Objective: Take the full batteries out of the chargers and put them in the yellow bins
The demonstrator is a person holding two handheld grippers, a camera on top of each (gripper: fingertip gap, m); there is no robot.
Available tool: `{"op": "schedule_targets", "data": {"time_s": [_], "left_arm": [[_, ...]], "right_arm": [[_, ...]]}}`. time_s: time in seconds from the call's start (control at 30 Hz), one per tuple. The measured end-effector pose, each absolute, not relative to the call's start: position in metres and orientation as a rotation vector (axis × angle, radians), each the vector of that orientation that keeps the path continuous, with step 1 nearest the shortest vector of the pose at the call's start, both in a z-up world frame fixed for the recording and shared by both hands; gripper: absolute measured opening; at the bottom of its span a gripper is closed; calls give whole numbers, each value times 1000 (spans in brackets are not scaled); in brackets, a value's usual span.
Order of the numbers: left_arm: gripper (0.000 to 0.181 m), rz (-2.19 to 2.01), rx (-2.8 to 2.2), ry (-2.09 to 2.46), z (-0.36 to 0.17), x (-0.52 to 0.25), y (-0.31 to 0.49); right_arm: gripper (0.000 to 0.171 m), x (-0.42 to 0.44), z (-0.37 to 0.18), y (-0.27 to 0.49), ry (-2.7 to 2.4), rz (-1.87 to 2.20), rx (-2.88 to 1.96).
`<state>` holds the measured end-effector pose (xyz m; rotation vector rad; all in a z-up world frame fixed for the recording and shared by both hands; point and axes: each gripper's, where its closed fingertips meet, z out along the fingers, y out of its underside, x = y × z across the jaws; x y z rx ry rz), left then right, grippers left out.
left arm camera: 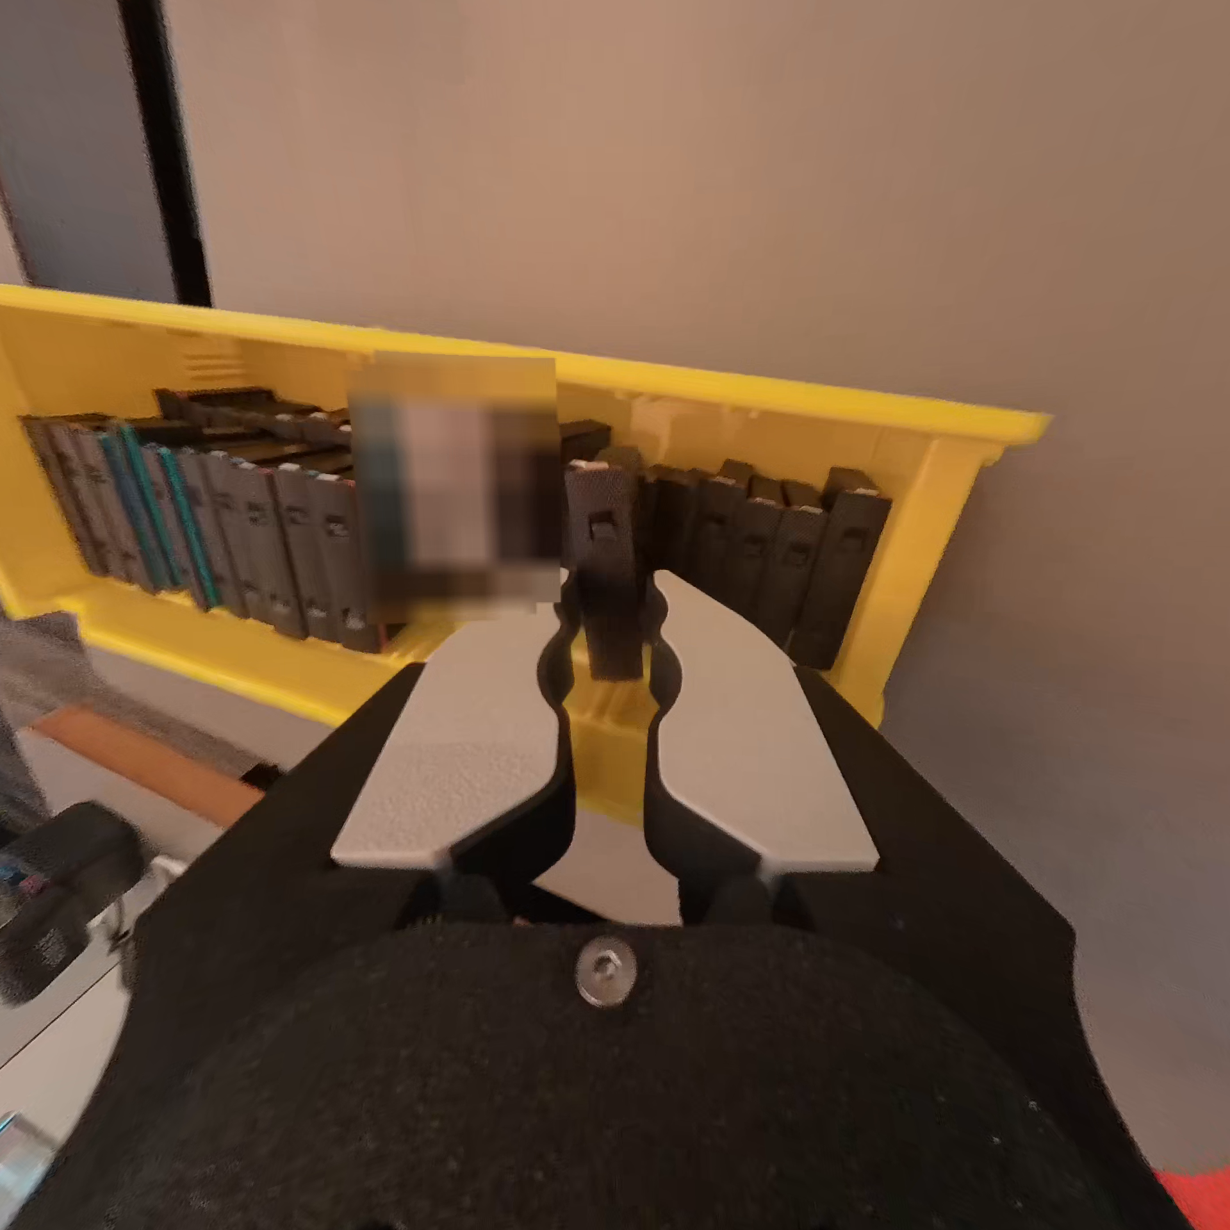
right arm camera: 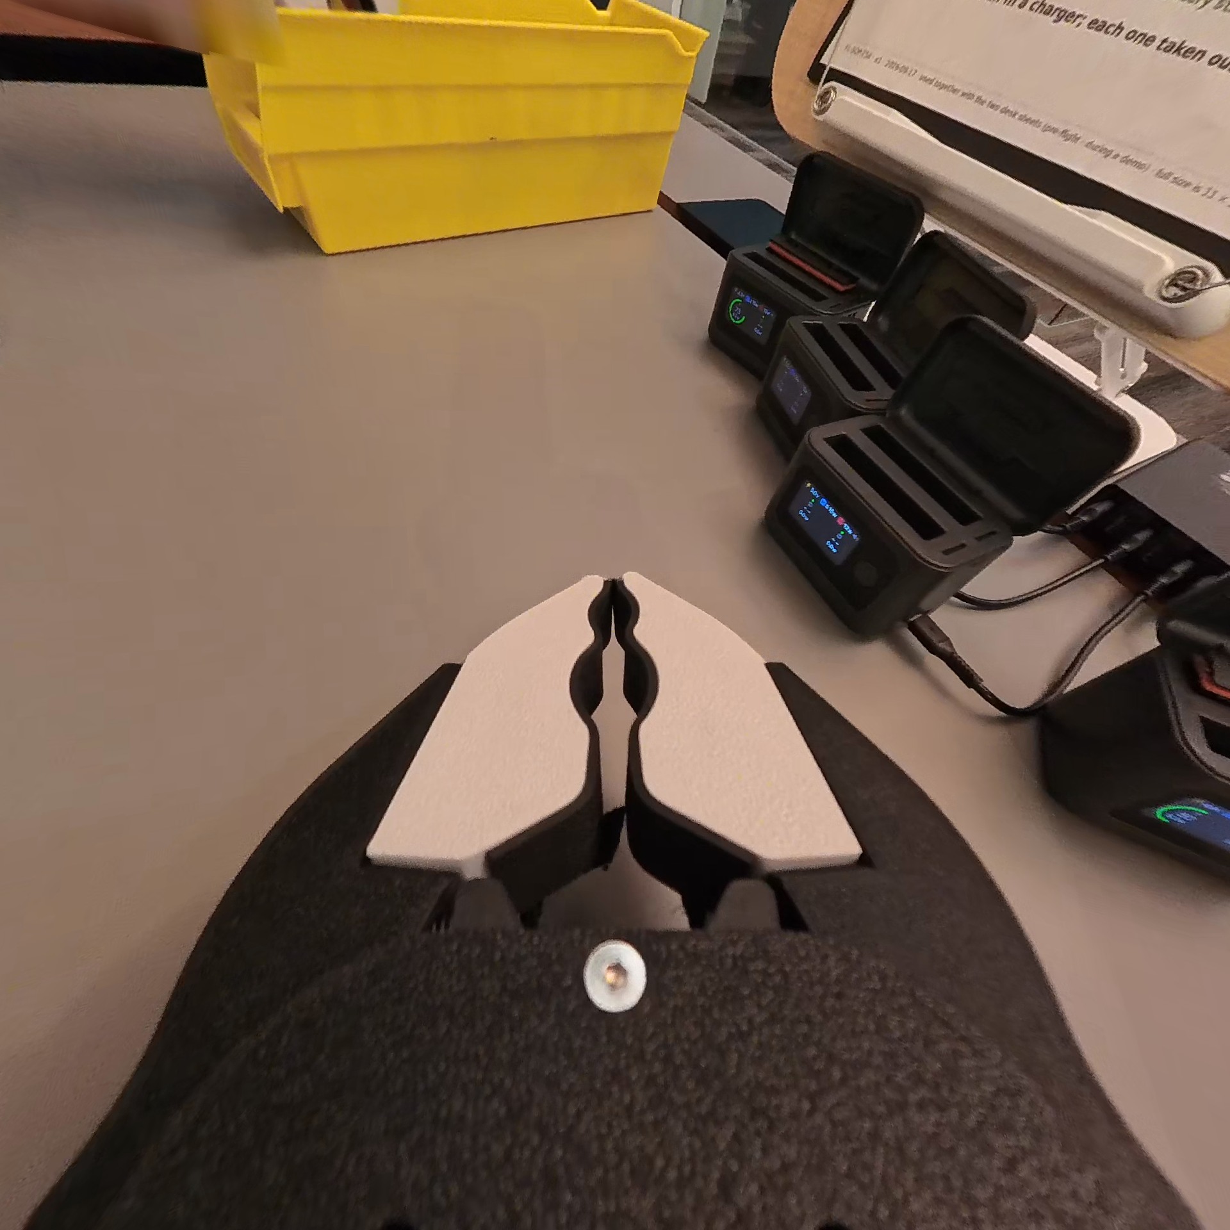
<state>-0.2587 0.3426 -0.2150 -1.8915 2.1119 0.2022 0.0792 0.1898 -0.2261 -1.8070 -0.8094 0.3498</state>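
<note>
Over the yellow bin (left arm camera: 932, 479), the left gripper (left arm camera: 609, 619) pinches a black battery (left arm camera: 606, 532).
Right gripper (right arm camera: 615, 586), pressed together, hovers over the table (right arm camera: 333, 432) near chargers (right arm camera: 885, 519).

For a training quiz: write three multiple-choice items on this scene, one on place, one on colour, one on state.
1. Where is the black rectangular battery held by the left gripper?
A over the bin
B in a charger
C on the floor

2. What colour is the plastic bin?
A blue
B yellow
C white

3. How are the right gripper fingers?
A wide open
B holding a cable
C closed, empty

Answers: 1 A, the battery hangs among the stored ones; 2 B, its walls are yellow; 3 C, the tips meet with nothing between.
</note>
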Motion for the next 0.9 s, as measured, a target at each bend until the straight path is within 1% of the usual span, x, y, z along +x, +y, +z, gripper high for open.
{"op": "schedule_targets", "data": {"time_s": [0.03, 0.1, 0.27, 0.37, 0.47, 0.57, 0.63, 0.73, 0.9], "left_arm": [[20, 196, -1884, 2114, -218, -256, 342], [14, 254, -1840, 2140, -224, -255, 344], [13, 232, -1878, 2111, -221, -256, 346], [13, 233, -1885, 2072, -204, -258, 350], [13, 140, -1886, 1956, -169, -245, 356], [13, -10, -1841, 1888, -134, -205, 354], [13, -70, -1798, 1910, -124, -171, 350], [13, -104, -1738, 1963, -128, -119, 354], [13, -109, -1751, 2009, -159, -54, 378]], "right_arm": [[0, 79, -226, 190, -809, 349, -1807], [0, 80, -226, 190, -805, 349, -1808], [0, 80, -228, 190, -803, 353, -1815], [0, 80, -229, 190, -805, 360, -1822], [0, 78, -231, 190, -809, 367, -1827], [0, 77, -231, 190, -814, 371, -1831], [0, 76, -231, 189, -818, 376, -1830], [0, 74, -231, 188, -827, 379, -1829], [0, 74, -230, 186, -844, 367, -1823]]}}
